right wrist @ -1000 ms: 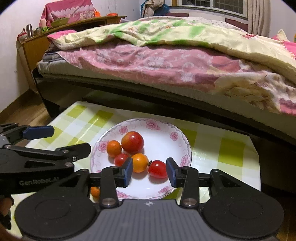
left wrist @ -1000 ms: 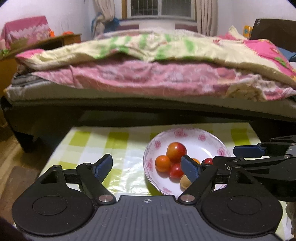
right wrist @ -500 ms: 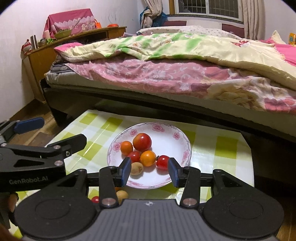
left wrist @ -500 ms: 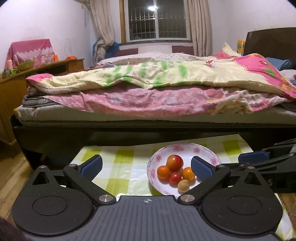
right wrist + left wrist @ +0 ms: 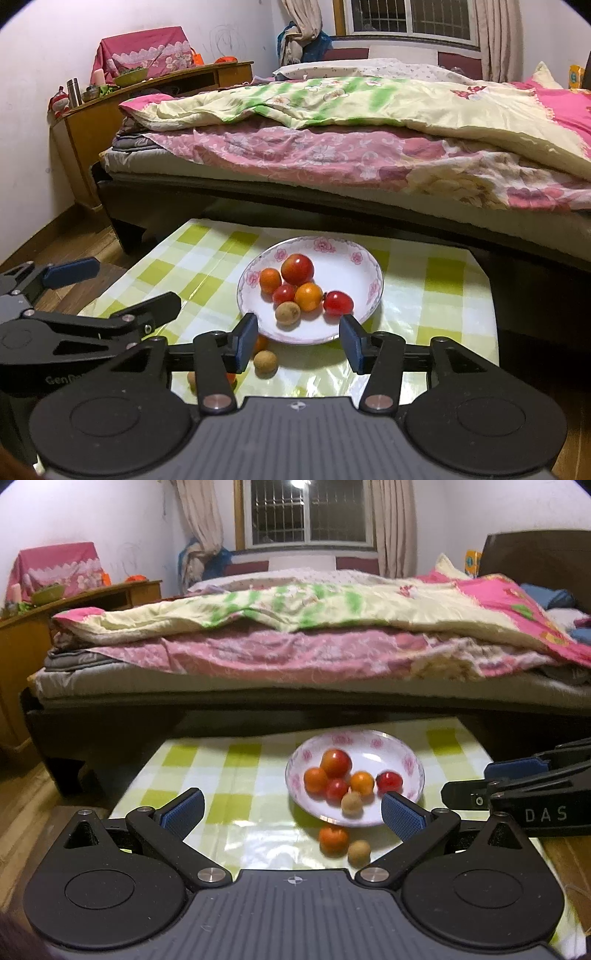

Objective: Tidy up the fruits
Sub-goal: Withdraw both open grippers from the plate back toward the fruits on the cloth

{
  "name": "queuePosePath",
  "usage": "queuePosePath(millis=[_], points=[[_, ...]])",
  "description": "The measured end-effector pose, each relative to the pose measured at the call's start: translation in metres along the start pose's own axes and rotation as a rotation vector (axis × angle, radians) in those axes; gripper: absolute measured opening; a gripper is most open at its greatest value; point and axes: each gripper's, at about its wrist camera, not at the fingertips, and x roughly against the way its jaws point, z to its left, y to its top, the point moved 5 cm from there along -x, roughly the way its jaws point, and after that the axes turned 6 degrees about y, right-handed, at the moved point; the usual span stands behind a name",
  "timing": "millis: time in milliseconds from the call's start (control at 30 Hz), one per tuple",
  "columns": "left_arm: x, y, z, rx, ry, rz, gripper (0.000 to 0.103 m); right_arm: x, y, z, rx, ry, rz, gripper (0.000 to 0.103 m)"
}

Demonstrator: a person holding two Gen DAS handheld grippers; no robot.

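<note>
A white flowered plate (image 5: 406,755) (image 5: 354,254) on a green-checked table holds several small fruits: a red apple (image 5: 335,762) (image 5: 297,268), orange and red tomatoes, and a brown longan (image 5: 351,804) (image 5: 287,312). Loose on the cloth in front of the plate lie an orange fruit (image 5: 333,840) and a brown longan (image 5: 359,853) (image 5: 265,362); more fruit is partly hidden behind my right gripper's left finger. My left gripper (image 5: 291,812) is open and empty, held back from the plate. My right gripper (image 5: 299,341) is open and empty, just short of the plate's near rim.
The table (image 5: 207,775) has a checked plastic cloth and stands close to a low bed (image 5: 295,672) with pink and yellow quilts. A wooden desk (image 5: 110,110) with small items stands at the left. Wooden floor lies on both sides of the table.
Both grippers have pulled back and up from the plate. The left gripper's jaws have opened wider. The loose fruits in front of the plate have come into view.
</note>
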Motion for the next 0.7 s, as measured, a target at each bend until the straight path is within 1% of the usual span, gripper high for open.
queuePosePath(millis=[133, 300, 400, 533, 700], points=[[0.003, -0.011, -0.003, -0.053, 0.020, 0.035, 0.103, 0.000, -0.015, 0.003, -0.020, -0.019, 0.051, 0.052], [0.003, -0.026, -0.005, -0.086, 0.006, 0.096, 0.103, -0.006, -0.037, 0.004, -0.062, -0.028, 0.141, 0.052], [0.003, -0.033, -0.006, -0.102, 0.005, 0.128, 0.103, -0.006, -0.046, 0.005, -0.067, -0.035, 0.167, 0.052], [0.001, -0.040, -0.006, -0.128, 0.011, 0.150, 0.103, -0.006, -0.055, 0.007, -0.068, -0.047, 0.189, 0.052], [-0.004, -0.051, -0.003, -0.145, 0.013, 0.194, 0.102, -0.014, -0.063, 0.012, -0.029, -0.056, 0.209, 0.052]])
